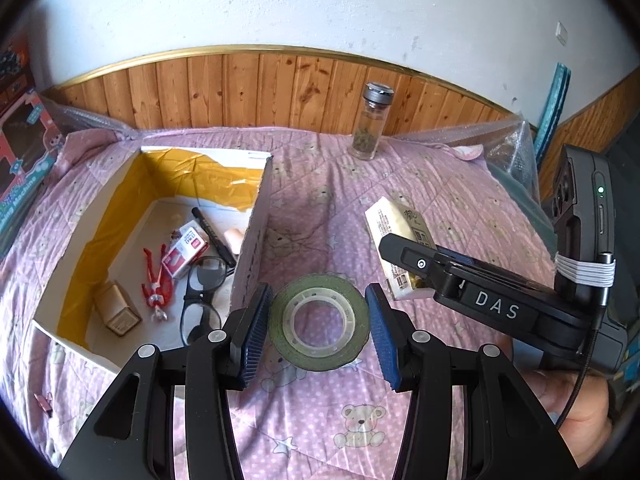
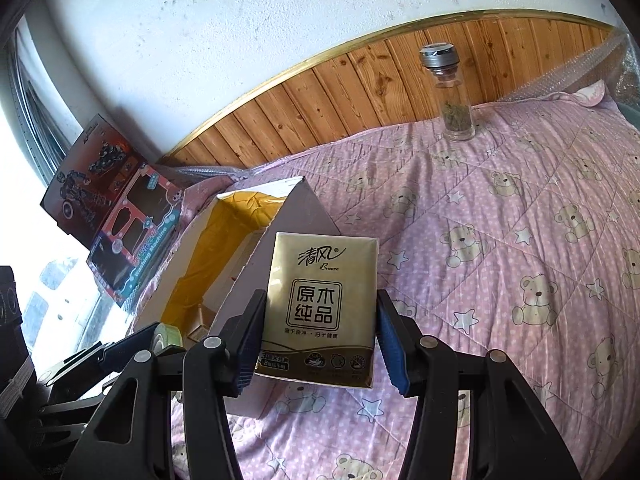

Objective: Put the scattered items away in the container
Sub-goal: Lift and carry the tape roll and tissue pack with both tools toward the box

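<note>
My left gripper (image 1: 318,294) is shut on a greenish roll of clear tape (image 1: 286,344), held above the pink bedspread just right of the box. The open white cardboard box (image 1: 256,216), lined with yellow tape, holds black glasses (image 1: 202,292), a red toy figure (image 1: 156,280), a black marker (image 1: 214,236), a staples box (image 1: 186,248) and a small carton (image 1: 118,310). My right gripper (image 2: 320,300) is shut on a gold tissue pack (image 2: 320,264), held in the air beside the box's near corner (image 2: 304,208). From the left wrist view the right gripper (image 1: 400,264) and tissue pack (image 1: 394,216) hang to the right.
A glass bottle with a grey lid (image 1: 370,124) stands upright at the far edge of the bed by the wood-panelled wall. Toy boxes (image 2: 120,216) lean beyond the box on its left. Bubble wrap (image 1: 512,148) lies at the far right. A small pink clip (image 1: 44,402) rests on the bedspread.
</note>
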`<state>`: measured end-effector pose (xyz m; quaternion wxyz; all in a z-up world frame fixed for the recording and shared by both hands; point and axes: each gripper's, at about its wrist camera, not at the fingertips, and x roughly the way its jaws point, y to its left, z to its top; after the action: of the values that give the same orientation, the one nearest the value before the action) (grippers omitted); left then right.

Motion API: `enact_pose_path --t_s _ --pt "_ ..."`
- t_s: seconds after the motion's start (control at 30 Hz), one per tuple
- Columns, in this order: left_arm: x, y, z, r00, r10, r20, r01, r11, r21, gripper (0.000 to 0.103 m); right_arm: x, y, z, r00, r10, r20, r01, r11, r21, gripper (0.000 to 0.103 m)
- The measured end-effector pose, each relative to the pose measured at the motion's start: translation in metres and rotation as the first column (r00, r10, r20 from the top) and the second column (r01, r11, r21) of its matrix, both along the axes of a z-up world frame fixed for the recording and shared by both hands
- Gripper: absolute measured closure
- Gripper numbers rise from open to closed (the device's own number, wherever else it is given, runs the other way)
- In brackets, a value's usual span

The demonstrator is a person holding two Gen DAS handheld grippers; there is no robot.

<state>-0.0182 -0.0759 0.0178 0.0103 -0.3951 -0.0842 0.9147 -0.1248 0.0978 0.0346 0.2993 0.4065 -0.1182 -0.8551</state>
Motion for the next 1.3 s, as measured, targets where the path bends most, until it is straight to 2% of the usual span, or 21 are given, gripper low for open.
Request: enact_pose_path --t_s 0.43,0.83,1.3 --pt "0.030 -0.052 -0.002 0.997 0.075 0.000 -0.075 0.994 0.079 0.053 0.031 -0.032 0.014 0.996 0.073 -0.060 -0.071 0.997 0.028 0.049" --pt "0.055 -0.100 -0.012 0.989 0.143 0.023 -0.145 0.975 0.171 0.053 0.090 -0.061 0.028 0.977 0.154 -0.150 -0.142 0.986 0.083 0.049" --pt "0.049 -0.157 0.017 0.976 0.214 -0.030 -0.204 0.958 0.202 0.053 0.108 -0.094 0.047 0.960 0.214 -0.181 -0.198 0.975 0.105 0.049"
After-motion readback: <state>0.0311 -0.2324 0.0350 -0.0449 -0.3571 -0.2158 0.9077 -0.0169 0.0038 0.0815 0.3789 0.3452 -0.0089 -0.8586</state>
